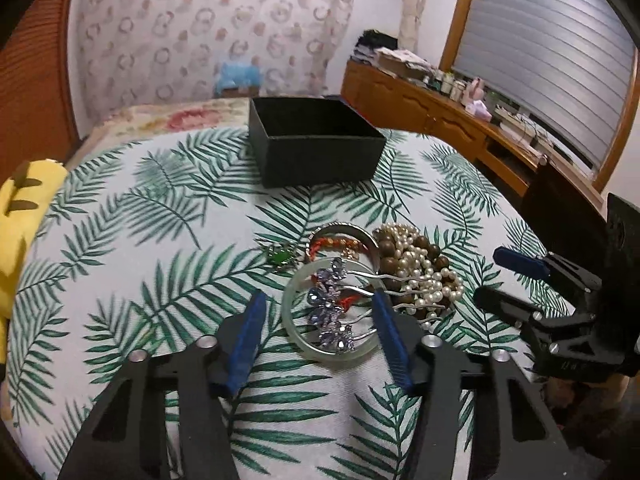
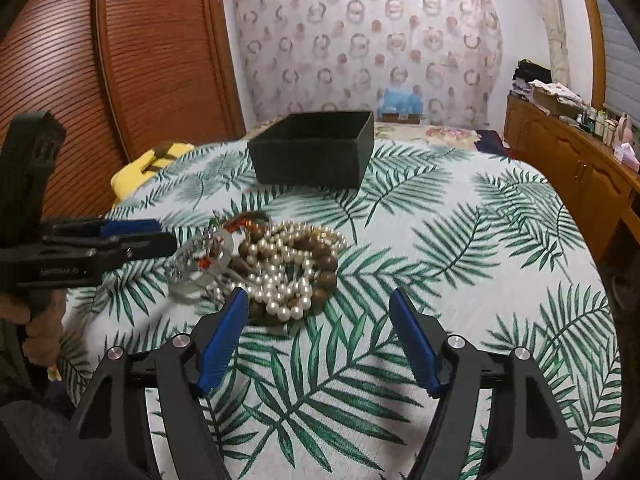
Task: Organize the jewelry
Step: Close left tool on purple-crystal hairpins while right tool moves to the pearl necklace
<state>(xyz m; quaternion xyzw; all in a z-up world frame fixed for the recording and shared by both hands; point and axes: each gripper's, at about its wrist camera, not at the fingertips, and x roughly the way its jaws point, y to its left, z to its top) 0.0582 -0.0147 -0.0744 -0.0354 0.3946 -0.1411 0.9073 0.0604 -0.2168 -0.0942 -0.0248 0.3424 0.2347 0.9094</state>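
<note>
Beyond jewelry pile [image 1: 376, 276] – black box [image 1: 316, 140] (open-topped)

A heap of jewelry [image 1: 372, 276] lies on the table [image 1: 160, 240], with an open box [image 1: 316, 140] standing behind it.

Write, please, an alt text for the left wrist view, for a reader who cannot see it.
The left gripper, jaws open, points down at a jewelry pile on a palm-leaf tablecloth: a pale green bangle and a purple crystal hair comb lie between its blue fingers. An empty black box stands behind; the right gripper enters from the right.
</note>
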